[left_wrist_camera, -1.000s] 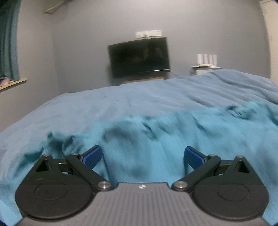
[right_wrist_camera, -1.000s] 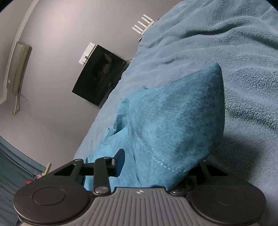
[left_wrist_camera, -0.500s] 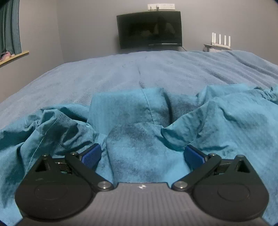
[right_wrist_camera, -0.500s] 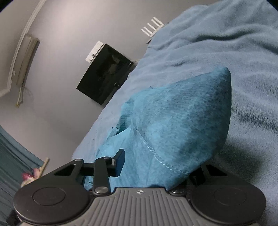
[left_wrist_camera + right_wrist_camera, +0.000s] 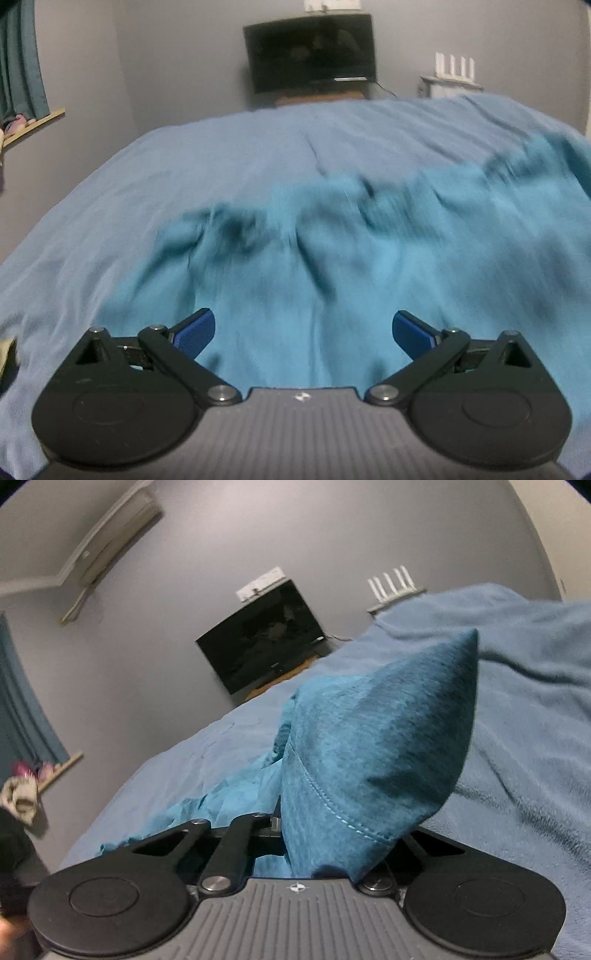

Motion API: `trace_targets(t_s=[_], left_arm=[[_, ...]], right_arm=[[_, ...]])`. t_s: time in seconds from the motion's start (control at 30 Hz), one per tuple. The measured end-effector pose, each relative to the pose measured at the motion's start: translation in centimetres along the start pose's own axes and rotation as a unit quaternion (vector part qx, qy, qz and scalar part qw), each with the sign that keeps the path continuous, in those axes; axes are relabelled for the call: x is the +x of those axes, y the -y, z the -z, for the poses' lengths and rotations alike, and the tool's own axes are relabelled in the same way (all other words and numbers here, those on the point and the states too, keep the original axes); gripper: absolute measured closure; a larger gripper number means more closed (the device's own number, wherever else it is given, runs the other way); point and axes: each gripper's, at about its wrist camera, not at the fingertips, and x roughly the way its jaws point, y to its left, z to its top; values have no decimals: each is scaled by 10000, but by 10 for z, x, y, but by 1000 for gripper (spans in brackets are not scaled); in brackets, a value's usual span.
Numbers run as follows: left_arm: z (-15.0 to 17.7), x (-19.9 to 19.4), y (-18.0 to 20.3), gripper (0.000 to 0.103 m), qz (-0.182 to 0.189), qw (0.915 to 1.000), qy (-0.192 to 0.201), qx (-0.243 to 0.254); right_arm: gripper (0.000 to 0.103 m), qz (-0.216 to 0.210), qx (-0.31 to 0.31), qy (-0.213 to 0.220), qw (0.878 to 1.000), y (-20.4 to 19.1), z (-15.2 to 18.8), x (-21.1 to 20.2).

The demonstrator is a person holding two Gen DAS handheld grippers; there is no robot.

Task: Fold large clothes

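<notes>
Left gripper (image 5: 303,330): the two blue-padded fingers (image 5: 194,332) stand wide apart with nothing between them. The teal garment (image 5: 351,266) lies spread and rumpled on the blue bedspread (image 5: 221,158), directly ahead of and beneath the fingertips, extending past the right finger to the frame edge. The fabric is blurred in this view, so its folds cannot be read in detail. Beyond the garment, past the far edge of the bed, a dark television (image 5: 312,51) stands against the grey wall. A curtain (image 5: 20,62) hangs far left of the left finger.

Right gripper (image 5: 332,834): the fingers are closed together on a hemmed edge of the teal garment (image 5: 376,746). The pads themselves are hidden by the cloth. The gripped portion rises ahead of the fingers as a peaked fold with a visible stitched seam; the rest of the garment trails away to the left of the fingers onto the bedspread (image 5: 535,709). The television (image 5: 262,638) is visible ahead and left of the fold.
</notes>
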Motion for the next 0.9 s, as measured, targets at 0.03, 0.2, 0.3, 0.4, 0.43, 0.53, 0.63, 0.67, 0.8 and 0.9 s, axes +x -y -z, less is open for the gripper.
trace_targets(t_s=[0.03, 0.2, 0.3, 0.4, 0.43, 0.53, 0.63, 0.67, 0.8, 0.9], left_arm=[[15, -10, 4, 0, 160, 9999, -16, -5], [32, 4, 55, 0, 691, 9940, -246, 816], [53, 17, 89, 1, 428, 9825, -543, 1729], [58, 16, 93, 1, 461, 9797, -485, 1891], [58, 16, 91, 1, 506, 9808, -515, 1812], [54, 15, 80, 0, 692, 9839, -588, 1539], [39, 5, 57, 0, 755, 9901, -477, 1087], [33, -3, 45, 0, 745, 9931, -318, 848], [6, -25, -4, 0, 474, 9988, 70, 15], [-7, -49, -60, 0, 121, 9952, 426, -873]], right_arm=[[91, -2, -95, 22, 10000, -4, 0, -4], [91, -38, -53, 48, 10000, -12, -6, -19], [92, -8, 26, 16, 10000, -11, -8, -27], [93, 42, 17, -43, 10000, -18, -9, -32], [93, 52, -32, -41, 10000, -23, -9, -33], [93, 92, -252, -13, 9996, -40, -16, -30], [93, 101, -721, 56, 9973, -66, -19, -37], [93, 92, -893, 72, 9959, -76, -19, -40], [93, 21, -1668, 158, 9859, -123, -18, -47], [93, -147, -2478, 223, 9684, -164, -8, -53]])
